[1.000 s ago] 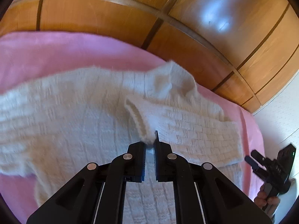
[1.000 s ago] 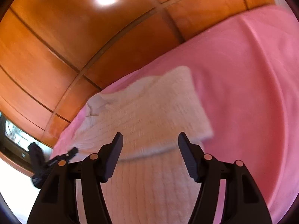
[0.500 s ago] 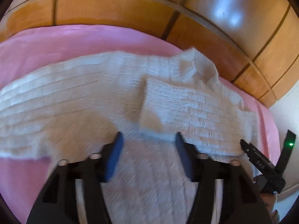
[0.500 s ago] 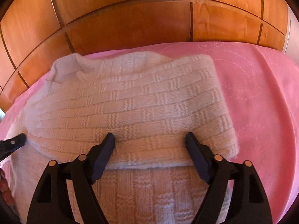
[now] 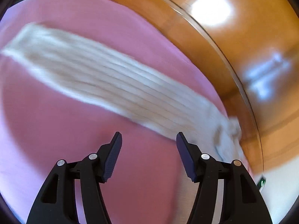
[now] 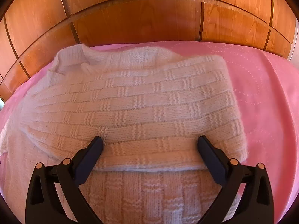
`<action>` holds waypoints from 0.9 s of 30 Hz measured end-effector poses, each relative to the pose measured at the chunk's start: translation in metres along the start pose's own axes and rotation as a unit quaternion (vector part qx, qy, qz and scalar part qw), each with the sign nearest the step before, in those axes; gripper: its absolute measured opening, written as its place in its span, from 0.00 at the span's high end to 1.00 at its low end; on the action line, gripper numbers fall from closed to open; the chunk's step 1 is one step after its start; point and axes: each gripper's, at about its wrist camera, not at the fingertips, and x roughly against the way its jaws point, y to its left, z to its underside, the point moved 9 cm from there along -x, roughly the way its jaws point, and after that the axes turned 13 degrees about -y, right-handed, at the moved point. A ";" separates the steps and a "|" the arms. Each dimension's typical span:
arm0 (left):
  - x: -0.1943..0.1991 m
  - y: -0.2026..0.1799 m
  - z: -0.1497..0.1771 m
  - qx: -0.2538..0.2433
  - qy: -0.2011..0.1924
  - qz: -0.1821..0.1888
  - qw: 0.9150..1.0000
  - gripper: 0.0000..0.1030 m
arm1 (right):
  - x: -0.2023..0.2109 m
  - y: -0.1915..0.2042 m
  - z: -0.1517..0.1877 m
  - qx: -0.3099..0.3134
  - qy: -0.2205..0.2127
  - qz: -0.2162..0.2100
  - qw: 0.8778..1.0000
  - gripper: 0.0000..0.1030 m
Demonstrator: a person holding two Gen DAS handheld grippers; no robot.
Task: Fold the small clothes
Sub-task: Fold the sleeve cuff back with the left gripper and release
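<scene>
Sweater (image 6: 130, 108), white and knitted, lies spread on the pink bed (image 6: 261, 102) with one sleeve folded across its body, so the fold looks about half done. The right hand-held gripper (image 6: 150, 143) has just been opening; it hovers spread wide over that sleeve, pinching nothing. The left hand-held gripper (image 5: 149, 140), also spread and empty, looks toward the other sleeve (image 5: 112, 82), probably next to fold. Wooden panelling (image 6: 149, 18) stands beyond; nothing blocks the way.

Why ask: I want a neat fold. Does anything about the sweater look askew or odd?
Nothing is damaged. The white sweater has one sleeve folded across its body, while the other sleeve lies stretched out on the pink cover.
</scene>
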 end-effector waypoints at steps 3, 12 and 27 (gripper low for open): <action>0.009 0.045 -0.025 0.050 -0.021 -0.031 0.998 0.42 | 0.002 0.001 0.000 0.001 -0.001 0.002 1.000 0.02; 0.006 0.123 -0.089 0.184 -0.077 -0.072 0.977 0.60 | 0.002 0.003 0.000 0.005 -0.002 0.006 1.000 0.02; 0.010 -0.036 -0.094 -0.008 -0.076 0.063 0.995 0.93 | 0.003 0.001 -0.001 0.008 -0.002 0.006 1.000 0.02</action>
